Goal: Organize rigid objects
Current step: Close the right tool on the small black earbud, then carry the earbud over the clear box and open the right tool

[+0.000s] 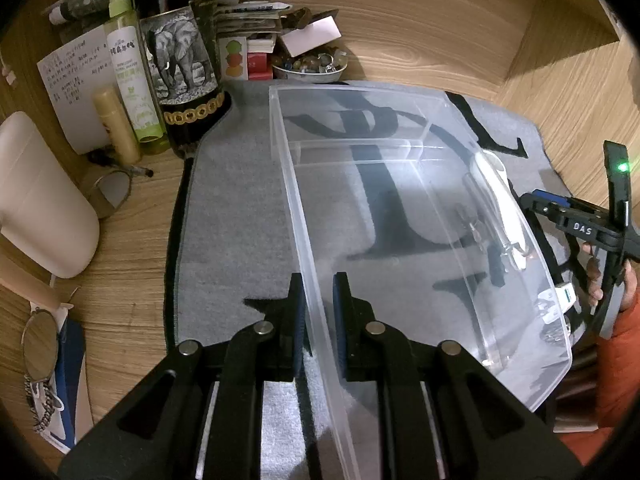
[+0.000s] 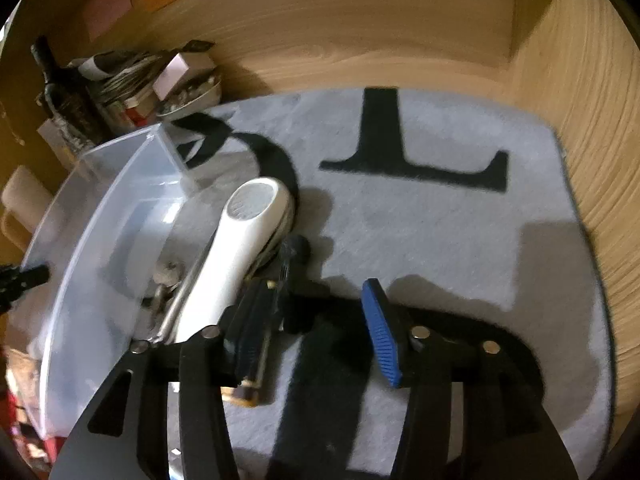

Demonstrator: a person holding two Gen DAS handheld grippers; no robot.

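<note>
Two black fingers (image 1: 298,320) of the left gripper (image 1: 318,316) are pinched on the near wall of a clear plastic box (image 1: 400,208). That box sits on a grey mat (image 1: 236,216) with big black letters, on the wooden desk (image 1: 420,32). Inside the box, by its far wall, lies a white tool (image 2: 240,248) with a round end. The right gripper (image 2: 316,332) is just beside that wall, its fingers apart, and a small dark thing leans on its left finger; I cannot tell what it is. A dark bottle (image 1: 180,56) stands behind the mat.
</note>
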